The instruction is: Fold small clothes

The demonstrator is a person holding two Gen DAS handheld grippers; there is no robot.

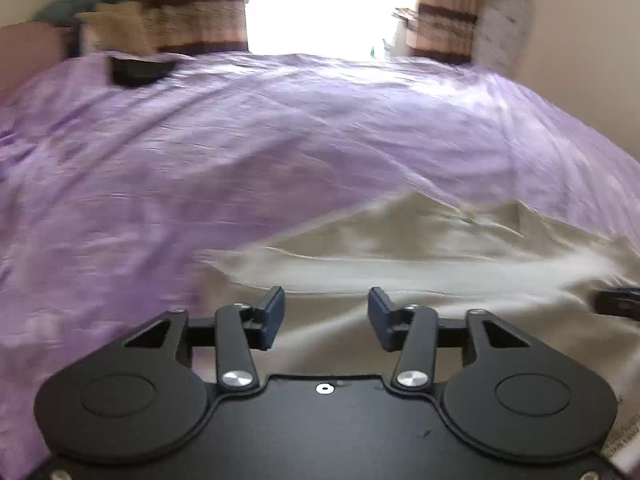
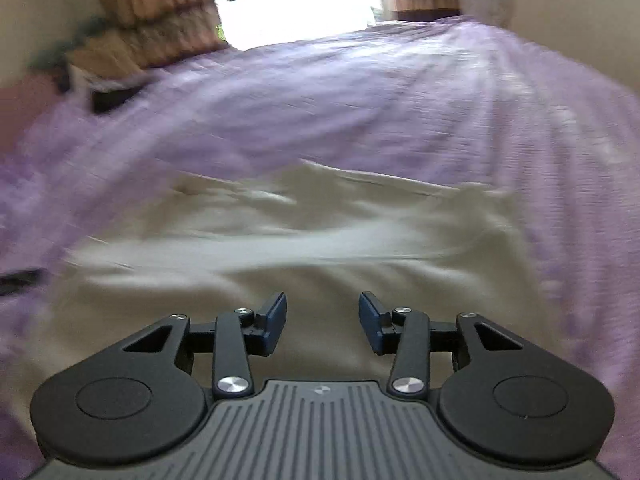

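A cream-white garment [image 1: 420, 256] lies spread on the purple bedsheet [image 1: 200, 160], wrinkled, with a fold ridge across it. My left gripper [image 1: 326, 312] is open and empty above the garment's near left part. In the right wrist view the same garment [image 2: 300, 232] fills the middle. My right gripper [image 2: 322, 316] is open and empty above its near part. The right gripper's tip also shows at the right edge of the left wrist view [image 1: 618, 302]. Both views are motion-blurred.
A dark flat object [image 1: 140, 70] lies at the far left of the bed near a cardboard box [image 1: 116, 28]. Curtains [image 1: 196, 12] frame a bright window at the far end. A wall runs along the bed's right side [image 1: 580, 80].
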